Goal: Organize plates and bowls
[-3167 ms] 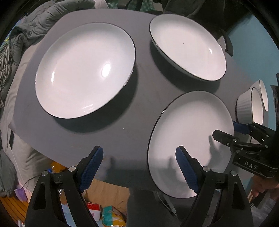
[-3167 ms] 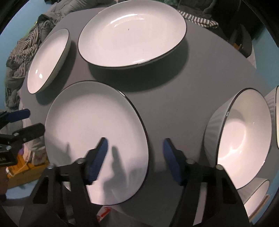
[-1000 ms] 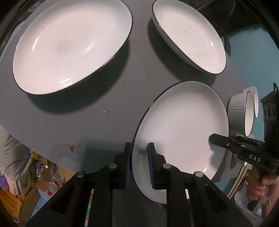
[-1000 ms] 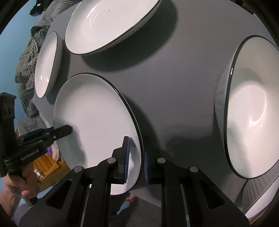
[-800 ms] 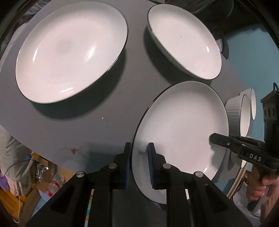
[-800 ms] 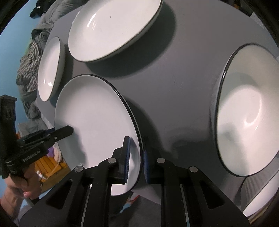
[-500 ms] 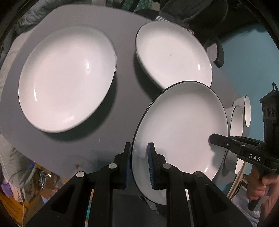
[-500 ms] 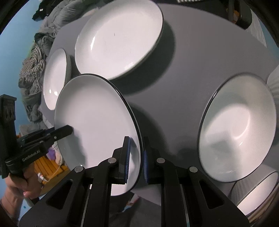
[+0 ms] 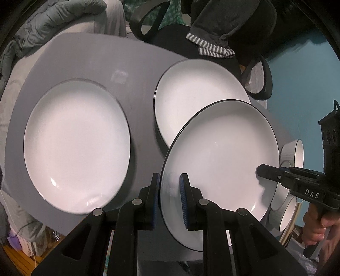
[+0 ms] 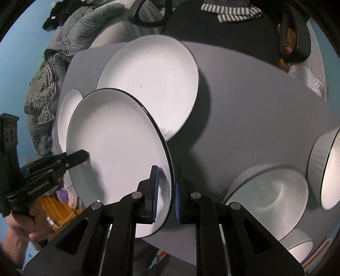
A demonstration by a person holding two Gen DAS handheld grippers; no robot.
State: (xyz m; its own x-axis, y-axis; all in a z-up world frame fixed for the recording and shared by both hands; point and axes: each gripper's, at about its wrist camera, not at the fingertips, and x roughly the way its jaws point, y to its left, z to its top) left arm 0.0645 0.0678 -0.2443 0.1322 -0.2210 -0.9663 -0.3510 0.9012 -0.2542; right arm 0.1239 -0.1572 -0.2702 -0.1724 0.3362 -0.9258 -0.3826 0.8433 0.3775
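Note:
A white plate with a black rim (image 9: 221, 152) (image 10: 119, 146) hangs above the grey table, held from both sides. My left gripper (image 9: 170, 197) is shut on its near-left edge, and my right gripper (image 10: 165, 195) is shut on its opposite edge. The held plate overlaps the far plate (image 9: 191, 91) (image 10: 157, 80) that lies on the table. A third, larger plate (image 9: 74, 144) (image 10: 65, 114) lies at the left. Each gripper also shows in the other's view, the right one (image 9: 263, 171) and the left one (image 10: 81, 156).
White ribbed bowls (image 10: 267, 197) (image 10: 327, 167) stand at the table's right end, seen small behind the held plate as bowls (image 9: 295, 152). Clothes (image 9: 53, 19) and a black chair (image 9: 212, 31) crowd the far edge. A hand (image 9: 316, 225) grips the right tool. Clutter lies on the floor below.
Both grippers have lifted the held plate off the table and carried it toward the far plate, which it now overlaps. The table and the other dishes look farther away.

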